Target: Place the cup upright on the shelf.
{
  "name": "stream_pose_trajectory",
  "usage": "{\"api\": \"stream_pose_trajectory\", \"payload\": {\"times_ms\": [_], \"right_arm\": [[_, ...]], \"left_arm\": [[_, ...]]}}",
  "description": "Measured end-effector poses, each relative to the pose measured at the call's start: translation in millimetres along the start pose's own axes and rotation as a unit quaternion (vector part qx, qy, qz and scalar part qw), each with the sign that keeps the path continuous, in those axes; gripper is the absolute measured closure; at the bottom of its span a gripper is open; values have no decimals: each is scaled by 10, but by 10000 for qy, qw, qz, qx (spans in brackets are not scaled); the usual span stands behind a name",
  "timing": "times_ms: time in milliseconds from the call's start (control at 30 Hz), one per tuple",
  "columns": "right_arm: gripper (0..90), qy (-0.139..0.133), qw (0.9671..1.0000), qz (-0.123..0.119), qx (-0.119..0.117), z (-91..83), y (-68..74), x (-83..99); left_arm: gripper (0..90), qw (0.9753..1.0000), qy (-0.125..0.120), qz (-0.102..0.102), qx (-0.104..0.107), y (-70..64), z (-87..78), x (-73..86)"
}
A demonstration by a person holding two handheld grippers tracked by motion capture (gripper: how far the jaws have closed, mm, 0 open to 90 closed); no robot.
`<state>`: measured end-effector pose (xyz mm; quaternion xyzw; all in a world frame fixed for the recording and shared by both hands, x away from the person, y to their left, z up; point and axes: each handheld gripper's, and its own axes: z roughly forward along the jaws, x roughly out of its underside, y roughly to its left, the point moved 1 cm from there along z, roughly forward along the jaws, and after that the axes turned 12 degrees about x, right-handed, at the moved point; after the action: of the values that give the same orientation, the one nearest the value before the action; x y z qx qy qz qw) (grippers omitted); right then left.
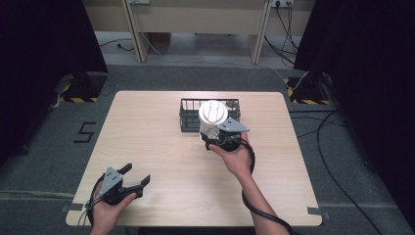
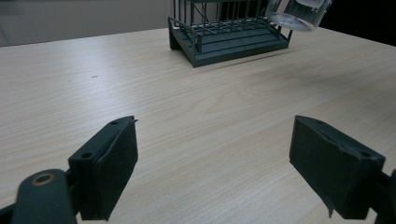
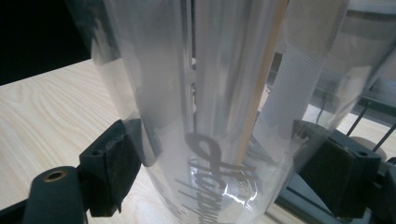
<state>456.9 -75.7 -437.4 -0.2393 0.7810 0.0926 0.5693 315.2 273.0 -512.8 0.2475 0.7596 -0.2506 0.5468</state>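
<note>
My right gripper [image 1: 213,137] is shut on a clear plastic cup [image 1: 213,117] with a white lid, and holds it upright just in front of a black wire basket [image 1: 188,116]. In the right gripper view the cup [image 3: 219,116], printed with grey script, sits between the two pads of that gripper [image 3: 224,172]. Its base [image 2: 299,11] hangs above the table by the basket [image 2: 224,42]. At the near left corner my left gripper [image 1: 137,175] rests low over the wood, open, with nothing between its jaws [image 2: 215,163].
The light wooden table [image 1: 161,147] stands on grey floor with cables [image 1: 337,181] trailing to the right. Black curtains flank both sides, and wooden furniture legs [image 1: 137,34] stand beyond the far edge.
</note>
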Motion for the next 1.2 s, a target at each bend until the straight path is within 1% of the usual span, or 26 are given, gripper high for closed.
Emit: {"api": "stream_pose_trajectory", "payload": {"times_ms": [300,467,833,1100,1200], "right_arm": [[190,1,10000,60,60,40,-88,-118],[190,16,9998,111,149,61,-159,-177],[190,43,9994,135,306,96,-280,-297],[190,85,9991,186,383,145,-374,-339],[190,85,9990,193,406,156,-390,-350]], "left_arm": [[149,10000,11,-16,2,4,0,4],[149,10000,-1,-27,10,6,-4,2],[150,10000,-26,-46,4,7,-6,0],[150,10000,-8,-54,-1,14,-11,2],[150,10000,-19,-58,-3,18,-11,4]]}}
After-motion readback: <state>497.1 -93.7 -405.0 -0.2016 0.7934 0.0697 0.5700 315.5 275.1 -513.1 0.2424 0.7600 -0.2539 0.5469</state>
